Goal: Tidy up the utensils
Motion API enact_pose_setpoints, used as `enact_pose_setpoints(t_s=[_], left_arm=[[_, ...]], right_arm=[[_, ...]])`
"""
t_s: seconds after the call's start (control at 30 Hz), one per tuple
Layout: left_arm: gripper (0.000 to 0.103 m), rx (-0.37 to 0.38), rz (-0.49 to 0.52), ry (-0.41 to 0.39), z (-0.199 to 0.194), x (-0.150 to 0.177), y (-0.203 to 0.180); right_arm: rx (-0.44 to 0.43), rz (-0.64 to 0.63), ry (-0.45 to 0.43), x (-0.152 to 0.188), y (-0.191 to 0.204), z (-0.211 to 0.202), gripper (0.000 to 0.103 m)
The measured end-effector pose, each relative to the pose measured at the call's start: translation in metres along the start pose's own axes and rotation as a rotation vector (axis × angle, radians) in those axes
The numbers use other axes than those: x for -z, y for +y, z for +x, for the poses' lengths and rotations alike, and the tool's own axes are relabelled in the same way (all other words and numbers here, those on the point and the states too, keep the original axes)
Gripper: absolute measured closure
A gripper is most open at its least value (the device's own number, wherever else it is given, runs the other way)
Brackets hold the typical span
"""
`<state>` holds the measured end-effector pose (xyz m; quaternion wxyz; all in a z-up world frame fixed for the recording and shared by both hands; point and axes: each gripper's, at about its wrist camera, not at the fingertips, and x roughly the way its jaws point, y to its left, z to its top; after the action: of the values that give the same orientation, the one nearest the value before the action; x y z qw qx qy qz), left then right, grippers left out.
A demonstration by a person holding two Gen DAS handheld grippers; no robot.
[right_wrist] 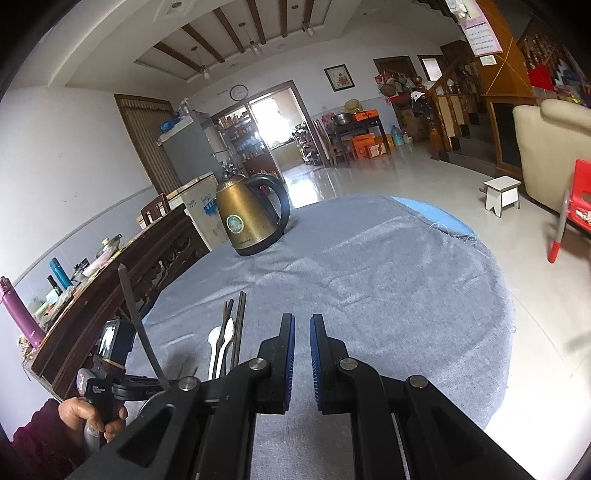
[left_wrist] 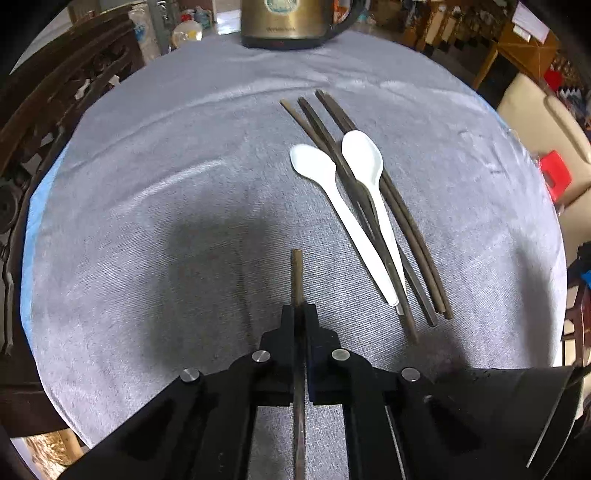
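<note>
— So, from the left side of the left wrist view: what is held?

— A single dark chopstick [left_wrist: 296, 275] is clamped between the closed fingers of the left gripper [left_wrist: 300, 310], its squared tip pointing up the middle of the frame over the grey tablecloth [left_wrist: 147, 221]. In the right wrist view the same stick is seen at lower left, standing tilted above the cloth.

— And further right?

— Right of centre, the other chopsticks [left_wrist: 369, 206] are laid in a loose bundle, with two white spoons [left_wrist: 354, 206] resting across them. A brass-coloured kettle [left_wrist: 291, 22] is seen at the top edge. The right gripper [right_wrist: 302, 325] is held narrowly parted over bare cloth at lower centre of its own view, with nothing between the blue pads.

— What could go wrong?

— The stick is thin, hard and smooth, and is gripped well back from its tip, so it could pivot or slide out if it is lowered at an angle. The spoons look like light, glossy plastic; they could be knocked off the bundle if the stick is set down against it. The cloth is soft and ribbed, so little rolling is expected, though a tip could be snagged in the weave.
</note>
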<state>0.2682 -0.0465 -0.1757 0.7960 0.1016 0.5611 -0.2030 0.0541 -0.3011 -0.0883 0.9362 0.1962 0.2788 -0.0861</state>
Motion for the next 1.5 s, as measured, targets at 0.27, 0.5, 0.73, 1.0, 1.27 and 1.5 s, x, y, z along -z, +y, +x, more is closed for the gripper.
enact_pose_setpoints(t_s=[0.27, 0.5, 0.73, 1.0, 1.27, 1.5], left_arm=[[0.098, 0.028, -0.072, -0.263, -0.091, 0.006, 0.003], [0.098, 0.021, -0.112, -0.597, -0.184, 0.031, -0.009], [0.098, 0.033, -0.142, -0.801, -0.250, 0.052, -0.014], [0.098, 0.083, -0.084, -0.838, -0.295, 0.063, -0.035], [0.098, 0.121, -0.033, -0.773, -0.292, 0.082, -0.059], [0.098, 0.115, -0.034, -0.617, -0.249, 0.088, -0.069]], right_arm=[[-0.012, -0.011, -0.023, -0.002, 0.007, -0.009, 0.093], [-0.028, -0.031, -0.032, 0.000, 0.020, -0.014, 0.093], [-0.035, -0.052, -0.030, 0.003, 0.031, -0.016, 0.093], [-0.044, -0.065, -0.027, 0.006, 0.039, -0.017, 0.093], [-0.050, -0.074, -0.026, 0.007, 0.043, -0.020, 0.093], [-0.053, -0.081, -0.012, 0.009, 0.046, -0.019, 0.093]])
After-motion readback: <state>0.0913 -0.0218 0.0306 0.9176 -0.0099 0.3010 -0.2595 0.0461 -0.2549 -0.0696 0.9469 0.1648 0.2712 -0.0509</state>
